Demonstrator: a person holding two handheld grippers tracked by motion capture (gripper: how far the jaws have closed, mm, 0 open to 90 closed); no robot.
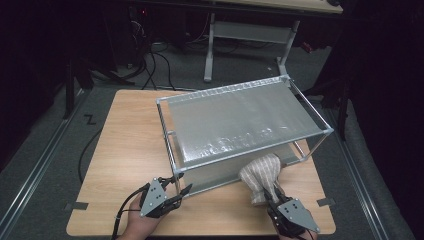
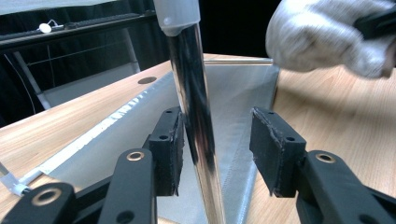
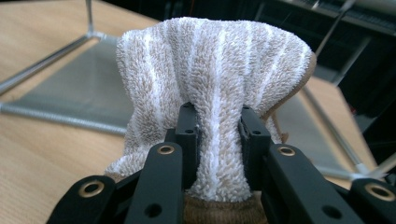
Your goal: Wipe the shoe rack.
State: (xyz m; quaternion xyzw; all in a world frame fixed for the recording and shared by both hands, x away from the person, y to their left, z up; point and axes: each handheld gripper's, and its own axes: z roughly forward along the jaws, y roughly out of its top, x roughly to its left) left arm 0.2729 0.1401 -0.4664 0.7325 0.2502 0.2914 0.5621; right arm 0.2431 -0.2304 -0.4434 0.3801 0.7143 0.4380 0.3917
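Work over the wooden table [image 1: 125, 150], with the steel-framed rack [image 1: 240, 120] set across its far half. Aim for the grey lower shelf [image 3: 79, 88], under the top shelf.

Keep the striped towel [image 3: 212, 70] bunched and clenched in the right gripper [image 3: 217, 126], pads pinching its middle fold. In the high view, find the towel [image 1: 260, 175] at the rack's front right opening, partly under the top edge, the right gripper [image 1: 272, 195] just behind it. Carry it low enough to clear the top rail, then push well inside before letting go, so that no corner hangs over the front bar.

Mind the left gripper [image 2: 217, 135]: released, jaws standing wide either side of the chrome corner post [image 2: 191, 93], one pad close against it, the other apart. Re-clamp that post, or at least stay near it, to stop the light rack sliding while the towel drags across the fabric.
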